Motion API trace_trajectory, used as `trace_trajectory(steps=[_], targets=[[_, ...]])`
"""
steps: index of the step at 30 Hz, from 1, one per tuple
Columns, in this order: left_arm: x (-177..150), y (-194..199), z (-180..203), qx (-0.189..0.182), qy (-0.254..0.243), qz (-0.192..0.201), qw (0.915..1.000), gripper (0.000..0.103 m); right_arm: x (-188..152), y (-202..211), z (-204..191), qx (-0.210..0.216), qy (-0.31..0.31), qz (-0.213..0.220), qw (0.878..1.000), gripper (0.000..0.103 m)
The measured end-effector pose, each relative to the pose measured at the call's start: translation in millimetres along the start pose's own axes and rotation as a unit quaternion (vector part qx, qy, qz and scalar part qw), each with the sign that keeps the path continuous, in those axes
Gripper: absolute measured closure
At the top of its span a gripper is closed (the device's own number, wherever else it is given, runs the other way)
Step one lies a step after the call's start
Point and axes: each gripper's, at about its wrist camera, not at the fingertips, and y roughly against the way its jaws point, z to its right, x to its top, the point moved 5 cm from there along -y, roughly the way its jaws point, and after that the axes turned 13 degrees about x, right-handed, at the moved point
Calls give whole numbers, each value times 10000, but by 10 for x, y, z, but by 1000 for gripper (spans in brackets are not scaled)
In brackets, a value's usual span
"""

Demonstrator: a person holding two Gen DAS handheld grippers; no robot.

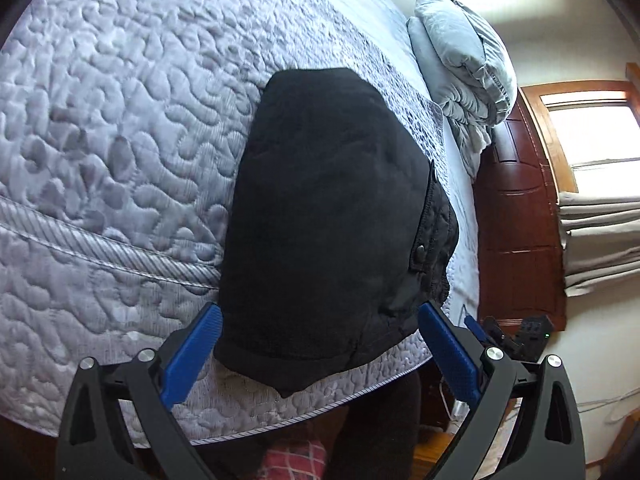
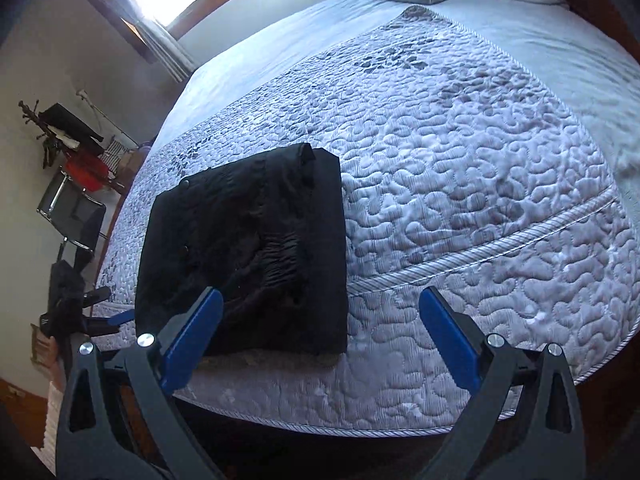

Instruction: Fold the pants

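The pants (image 1: 332, 216) lie folded into a compact black block on the quilt (image 1: 112, 112), close to the bed's near edge; a button shows on their side; the left gripper (image 1: 320, 320) hangs over them with fingers spread wide, gripping nothing; the right gripper (image 2: 320, 312) is likewise spread and empty, the pants (image 2: 244, 248) lying under its left finger (image 2: 192, 340); a crumpled blanket (image 1: 464, 64) sits at the bed's far end.
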Motion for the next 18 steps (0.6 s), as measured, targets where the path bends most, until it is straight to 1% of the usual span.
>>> trace_trajectory(steps=[3,7,10,12,15,18], targets=[[39,-71,-33,27,-41,-94,9999,4,16,-30,34,232,-99,-30,9997,5],[79,-188,-50,-43,-222,-282,9993,4,40,-55,72,560,-280,-34,9980,5],[110,-236,-29,-82,-374,-328,9987,4,59,-80,120,777,-423,-32,9961,5],[132,-244,-19,-145,-449,-345,9983,4,71,-115,154,1023,-551,-86,9932,5],[203,-295,-6,-353,-504,-406,9973,4,103,-166,197,1327,-662,-158,9888,5],[295,-391,1,-428,-568,-529,9961,4,148,-244,248,1652,-808,-253,9826,5]])
